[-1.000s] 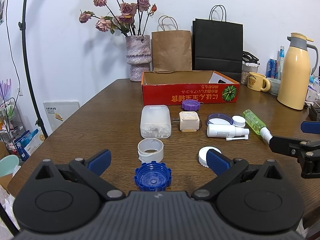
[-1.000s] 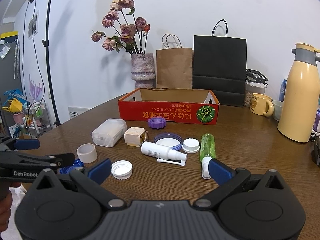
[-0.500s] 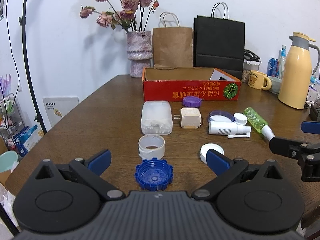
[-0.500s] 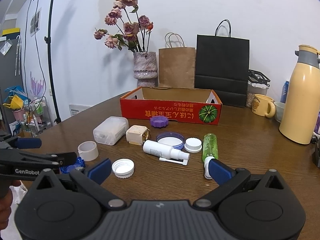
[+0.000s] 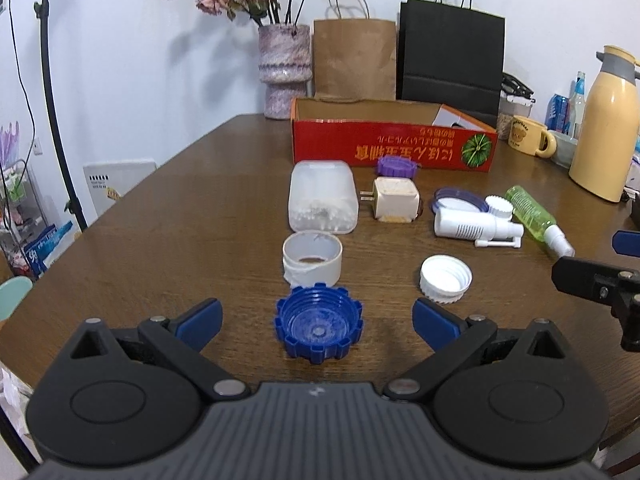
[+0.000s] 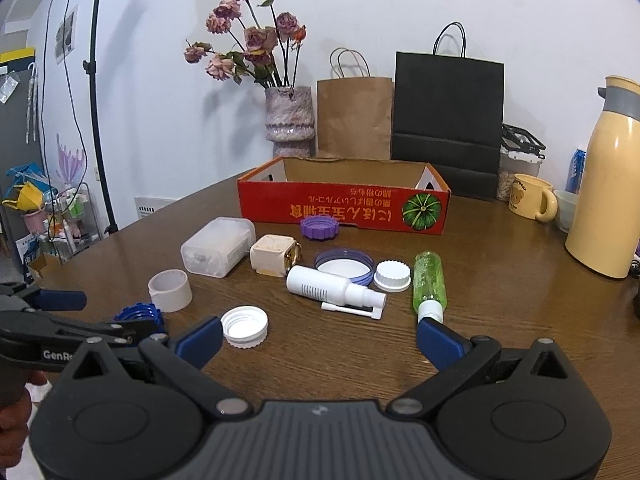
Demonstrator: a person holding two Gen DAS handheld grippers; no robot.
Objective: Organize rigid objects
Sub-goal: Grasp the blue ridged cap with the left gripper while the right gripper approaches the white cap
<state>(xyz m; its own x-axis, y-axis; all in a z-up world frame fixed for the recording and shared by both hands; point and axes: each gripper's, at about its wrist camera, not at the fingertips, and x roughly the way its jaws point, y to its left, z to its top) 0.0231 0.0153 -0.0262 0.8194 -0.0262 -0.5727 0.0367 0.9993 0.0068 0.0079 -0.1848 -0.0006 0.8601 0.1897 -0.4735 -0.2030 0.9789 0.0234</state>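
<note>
My left gripper (image 5: 318, 326) is open, its blue pads on either side of a blue ridged cap (image 5: 319, 328) lying on the wooden table. Just beyond stands a white ring (image 5: 312, 258), then a clear plastic box (image 5: 322, 196). A white cap (image 5: 445, 278) lies to the right. My right gripper (image 6: 320, 340) is open and holds nothing, low over the table in front of a white spray bottle (image 6: 334, 287) and a green spray bottle (image 6: 430, 282). A cream charger (image 6: 274, 255), purple caps and an open red cardboard box (image 6: 344, 208) lie farther back.
A vase of dried roses (image 6: 289, 118), a brown paper bag (image 6: 354, 114) and a black bag (image 6: 448, 120) stand behind the box. A yellow thermos (image 6: 608, 200) and a mug (image 6: 530, 197) sit at the right. A light stand (image 5: 60, 140) rises left of the table.
The left gripper has moved forward and dipped, so the blue cap now sits between its pads. The right gripper has crept slightly forward toward the bottles.
</note>
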